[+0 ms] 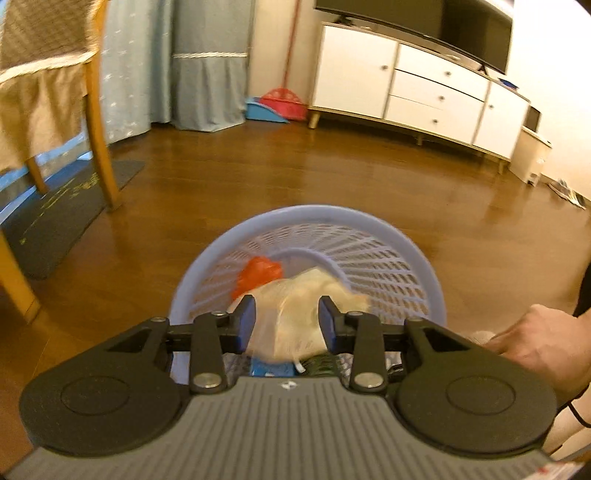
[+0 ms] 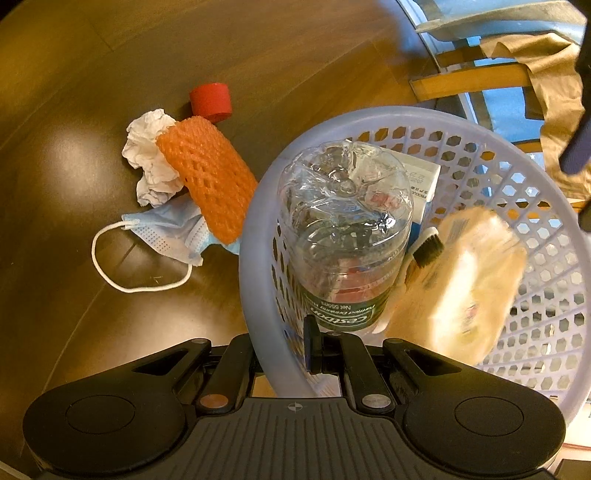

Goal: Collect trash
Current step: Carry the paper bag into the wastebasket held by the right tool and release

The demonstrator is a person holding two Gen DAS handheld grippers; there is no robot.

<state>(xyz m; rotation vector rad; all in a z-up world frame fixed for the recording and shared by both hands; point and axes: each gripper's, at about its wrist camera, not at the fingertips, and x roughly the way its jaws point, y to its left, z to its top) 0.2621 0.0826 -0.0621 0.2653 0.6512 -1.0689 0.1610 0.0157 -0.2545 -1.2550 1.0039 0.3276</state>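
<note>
- Left wrist view: the left gripper [image 1: 287, 321] hangs above the pale blue basket [image 1: 406, 236], which stands on the brown wooden floor [image 1: 258, 177].
- Its blue fingers [image 1: 246, 314] stand partly apart; a blurred cream plastic wrapper [image 1: 295, 314] lies between them, and no pad can be seen pressing on it.
- An orange piece [image 1: 258, 275] shows just beyond the wrapper, seen through the basket's mesh wall.
- A person's hand [image 1: 535, 343] is at the right edge, next to the basket's rim.
- Farther off are a white cabinet [image 1: 424, 85] with a dark screen [image 1: 424, 29] on top, blue curtains [image 1: 177, 59], a wooden chair [image 1: 96, 122] with a beige cover, a dark mat [image 1: 55, 210], and a red and blue dustpan set [image 1: 277, 105] by the wall.
- Right wrist view: the right gripper [image 2: 314, 345] has its fingers closed tight on the basket's [image 2: 258, 206] near rim.
- Inside the basket a clear plastic bottle [image 2: 343, 236] with a green label stands bottom-up, a white carton [image 2: 424, 177] behind it and a dark-bristled brush [image 2: 428, 247] just beside it.
- The cream wrapper [image 2: 469, 280], blurred, is over the basket's right half.
- On the floor [image 2: 74, 74] just left of the basket lie an orange foam net [image 2: 210, 177], a crumpled white tissue [image 2: 151, 158] touching it, a blue face mask [image 2: 173, 236] partly under the net, and a red roll [image 2: 211, 101] just behind.
</note>
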